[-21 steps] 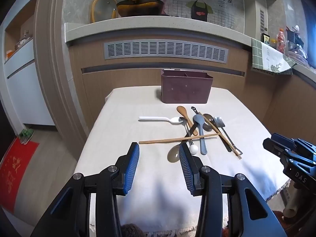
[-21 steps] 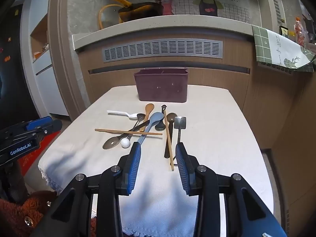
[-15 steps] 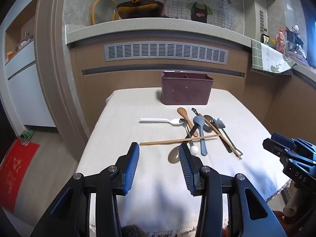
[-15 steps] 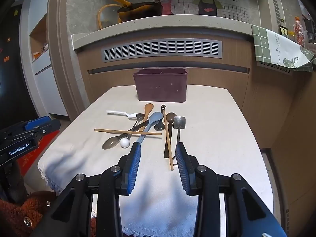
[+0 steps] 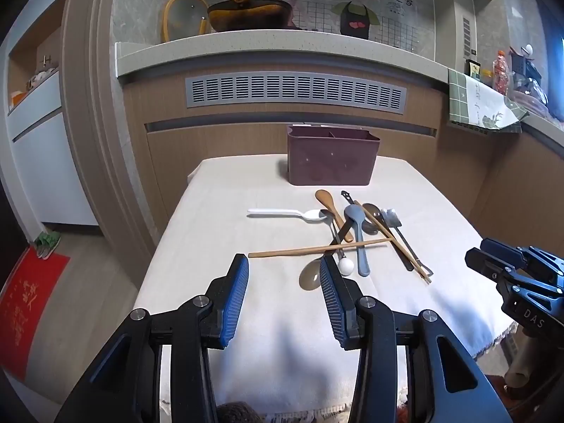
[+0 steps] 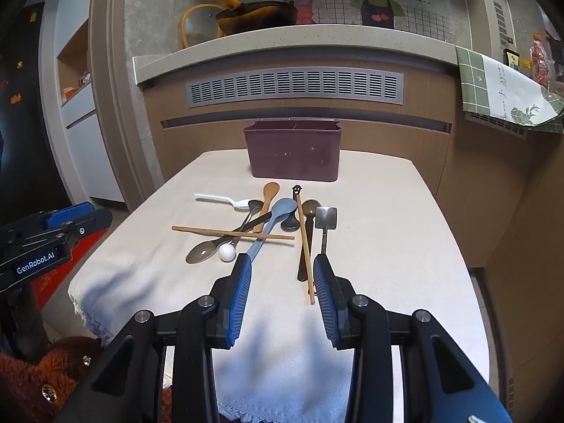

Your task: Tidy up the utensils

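A heap of utensils lies mid-table: a white plastic spoon point(image 5: 282, 213), a wooden spoon point(image 5: 331, 208), a grey-blue spoon point(image 5: 356, 225), a metal spoon point(image 6: 202, 252), a small metal spatula point(image 6: 326, 220) and wooden chopsticks point(image 5: 310, 249) crossing the pile. A maroon utensil holder point(image 5: 331, 157) stands at the far edge. My left gripper point(image 5: 283, 276) hovers open, nothing between its pads, just short of the pile. My right gripper point(image 6: 282, 275) is open too, above the near ends of the grey-blue spoon point(image 6: 271, 225) and one chopstick point(image 6: 305, 243).
A cream cloth covers the table point(image 5: 218, 232), its fringed edge near me. Behind it runs a wooden counter front with a vent grille point(image 5: 296, 91). A pan point(image 5: 246, 17) sits on the counter. A green cloth point(image 6: 500, 91) hangs at the right.
Both grippers have crept slightly closer to the utensil pile. Their jaws stay open and no utensil has moved.
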Demonstrator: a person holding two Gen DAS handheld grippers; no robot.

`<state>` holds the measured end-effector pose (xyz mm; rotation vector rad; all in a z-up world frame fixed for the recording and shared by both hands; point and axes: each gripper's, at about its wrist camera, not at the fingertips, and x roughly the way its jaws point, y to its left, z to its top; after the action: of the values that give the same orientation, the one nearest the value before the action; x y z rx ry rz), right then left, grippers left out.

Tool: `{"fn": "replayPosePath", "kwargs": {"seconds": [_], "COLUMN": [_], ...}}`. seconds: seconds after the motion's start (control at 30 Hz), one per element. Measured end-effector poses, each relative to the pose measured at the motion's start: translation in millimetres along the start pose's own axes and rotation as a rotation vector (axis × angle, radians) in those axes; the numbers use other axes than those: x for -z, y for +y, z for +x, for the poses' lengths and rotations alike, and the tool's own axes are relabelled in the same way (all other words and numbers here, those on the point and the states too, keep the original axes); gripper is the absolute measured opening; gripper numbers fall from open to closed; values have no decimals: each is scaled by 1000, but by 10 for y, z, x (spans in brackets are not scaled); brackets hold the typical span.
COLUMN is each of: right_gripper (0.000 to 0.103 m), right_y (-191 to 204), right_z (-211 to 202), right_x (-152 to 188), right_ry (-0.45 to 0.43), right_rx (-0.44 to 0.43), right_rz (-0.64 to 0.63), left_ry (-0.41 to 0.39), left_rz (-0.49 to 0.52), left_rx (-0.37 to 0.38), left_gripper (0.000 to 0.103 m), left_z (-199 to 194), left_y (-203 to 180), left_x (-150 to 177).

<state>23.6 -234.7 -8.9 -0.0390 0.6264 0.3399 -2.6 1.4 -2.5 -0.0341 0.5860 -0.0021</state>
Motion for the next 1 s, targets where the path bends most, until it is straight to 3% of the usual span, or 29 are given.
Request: {"fn": "replayPosePath", "kwargs": {"seconds": [1.0], "right_gripper": [35], "right_y": [-30], "right_z": [15], "right_x": [16], "right_ry": [9], "right_rx": [11], "right_rz": [12], "left_ry": [18], "left_rz": [3], "left_rx": [4], "left_gripper": [43], "left_z": [-40], "left_y": [-91], "left_x": [56]}}
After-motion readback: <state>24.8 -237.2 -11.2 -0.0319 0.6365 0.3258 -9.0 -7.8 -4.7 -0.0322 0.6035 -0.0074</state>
